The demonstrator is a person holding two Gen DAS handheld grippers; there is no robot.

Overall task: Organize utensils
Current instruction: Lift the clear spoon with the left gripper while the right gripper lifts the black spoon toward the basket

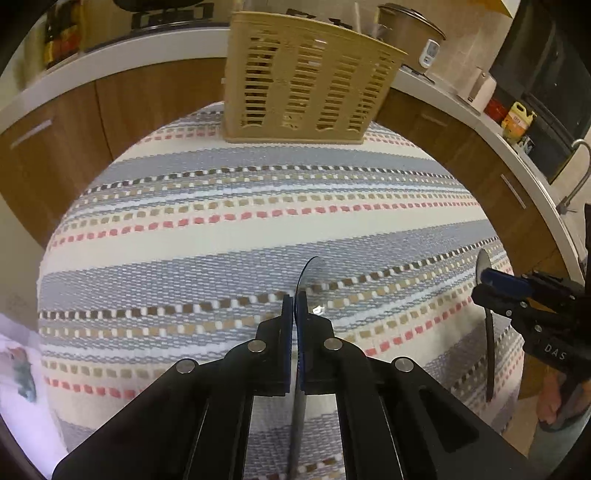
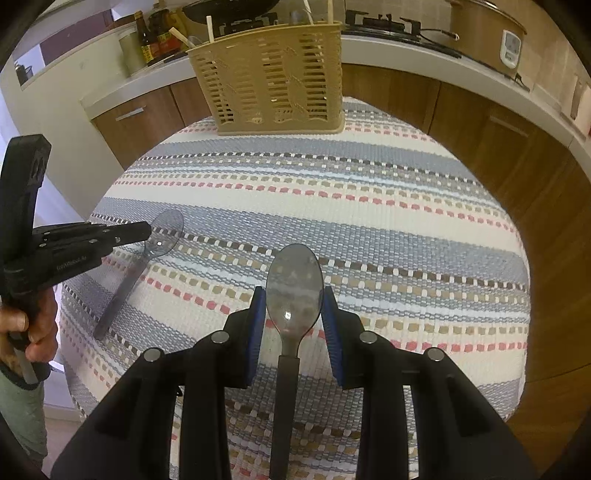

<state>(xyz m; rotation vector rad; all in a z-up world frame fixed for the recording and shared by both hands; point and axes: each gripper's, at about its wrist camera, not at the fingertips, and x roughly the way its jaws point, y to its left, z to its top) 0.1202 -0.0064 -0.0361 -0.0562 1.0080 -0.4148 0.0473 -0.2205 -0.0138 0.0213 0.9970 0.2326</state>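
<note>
My left gripper (image 1: 294,299) is shut on a clear plastic spoon (image 1: 306,271) seen edge-on, its bowl poking out past the blue pads. From the right wrist view that same gripper (image 2: 147,230) pinches the spoon (image 2: 168,230) at the neck, handle slanting down to the striped cloth. My right gripper (image 2: 294,291) grips a second clear spoon (image 2: 294,273) by the sides of its bowl, the dark handle running back under the fingers. A tan slotted utensil basket (image 1: 306,77) (image 2: 273,77) stands at the table's far edge, with chopsticks sticking out.
The round table wears a striped woven cloth (image 1: 221,206) (image 2: 369,206). Behind it runs a curved kitchen counter with a rice cooker (image 2: 487,33), sauce bottles (image 2: 147,37), a hob and a tap (image 1: 580,166). A person's hand (image 2: 37,325) holds the left gripper.
</note>
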